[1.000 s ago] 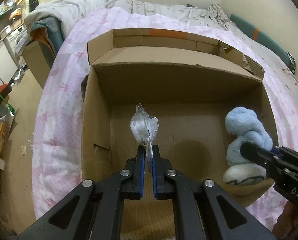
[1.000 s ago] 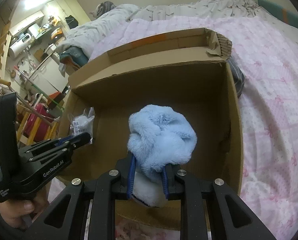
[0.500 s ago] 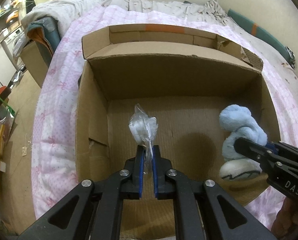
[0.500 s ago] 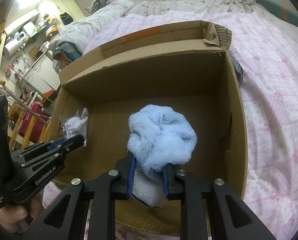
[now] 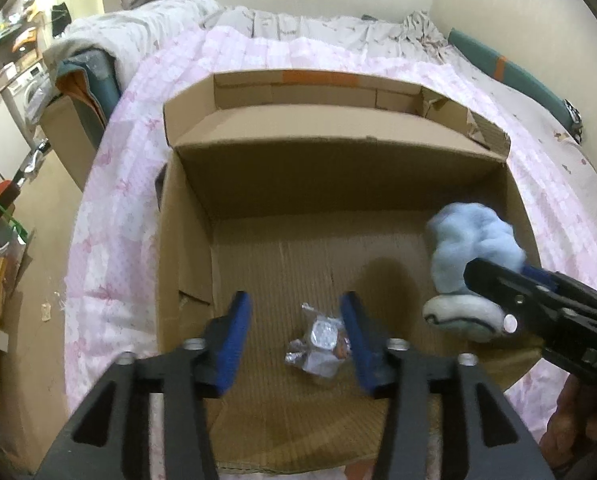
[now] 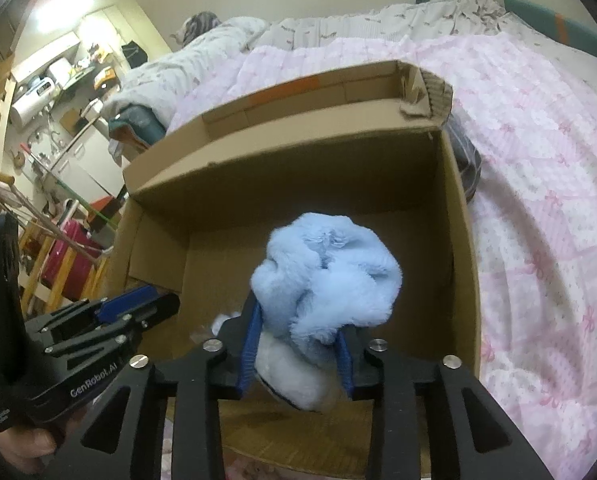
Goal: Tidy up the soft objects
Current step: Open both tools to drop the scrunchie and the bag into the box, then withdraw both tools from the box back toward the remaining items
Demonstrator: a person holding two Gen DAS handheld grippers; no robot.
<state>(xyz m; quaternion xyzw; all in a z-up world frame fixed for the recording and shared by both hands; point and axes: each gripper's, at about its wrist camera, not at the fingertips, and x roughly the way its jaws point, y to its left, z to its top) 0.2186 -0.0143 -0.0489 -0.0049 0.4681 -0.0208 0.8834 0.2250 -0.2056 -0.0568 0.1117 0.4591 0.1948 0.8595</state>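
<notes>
An open cardboard box (image 5: 338, 148) (image 6: 282, 152) stands on a pink bedspread. My left gripper (image 5: 294, 300) (image 6: 158, 304) hangs over the near part of the box floor, its jaws opening and touching nothing. A clear plastic bag with a white item (image 5: 318, 340) (image 6: 218, 324) lies on the floor between the fingers. At the box's right side, my right gripper (image 6: 298, 328) (image 5: 474, 272) has a fluffy light-blue slipper with a white sole (image 6: 326, 272) (image 5: 474, 248) between its pads. Those jaws are opening, and the plush still fills the gap and touches both pads.
The pink bedspread (image 6: 538, 168) surrounds the box, with a grey blanket (image 5: 146, 32) heaped behind it. A dark object (image 6: 466, 164) lies against the box's right wall. Another cardboard box (image 5: 66, 136) and cluttered furniture (image 6: 58, 92) stand beyond the bed's left edge.
My left gripper has spread its jaws, and the plastic bag has dropped from them onto the box floor. The right jaws stand a little wider around the slipper.
</notes>
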